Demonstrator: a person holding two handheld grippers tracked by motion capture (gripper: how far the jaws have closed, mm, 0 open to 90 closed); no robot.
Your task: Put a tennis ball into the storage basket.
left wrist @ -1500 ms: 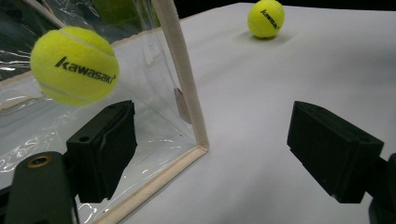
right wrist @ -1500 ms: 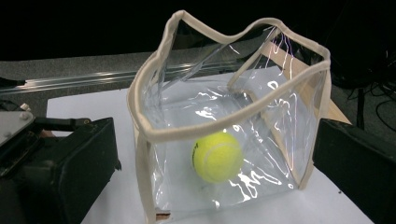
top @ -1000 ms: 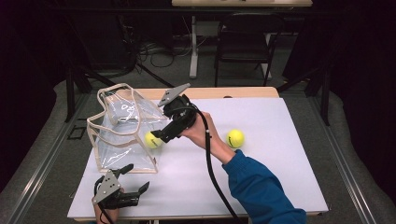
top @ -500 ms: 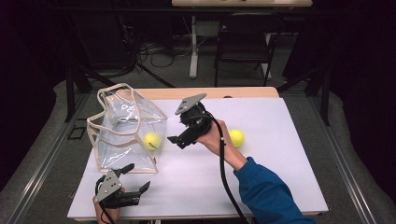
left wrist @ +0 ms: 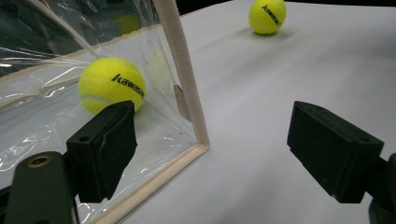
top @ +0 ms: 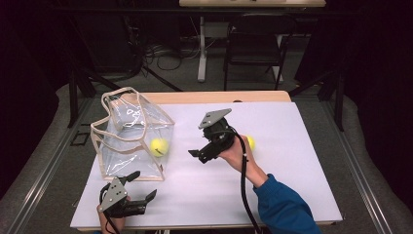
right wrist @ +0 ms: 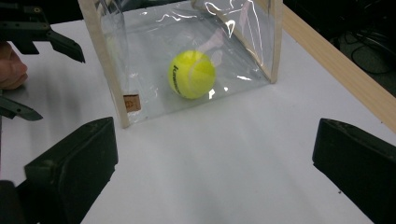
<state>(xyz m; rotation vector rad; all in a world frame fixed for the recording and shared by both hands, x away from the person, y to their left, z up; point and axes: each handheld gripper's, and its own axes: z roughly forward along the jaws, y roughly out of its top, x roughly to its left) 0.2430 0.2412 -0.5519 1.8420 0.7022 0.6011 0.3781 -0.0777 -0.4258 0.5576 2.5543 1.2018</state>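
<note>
Right gripper [top: 196, 155] drawn back from bag [top: 131, 139], empty, 1 ball [top: 159, 146] inside

Black two-jaw claws [top: 198, 154] — grey three-cornered plates, black cable — blue sleeve [top: 287, 207].

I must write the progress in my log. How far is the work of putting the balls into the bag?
Done: one ball lies inside the clear bag. In hand: nothing; the right tool is open beside the bag, and the left tool is open near the table's front edge. Left: the second ball is on the table.
</note>
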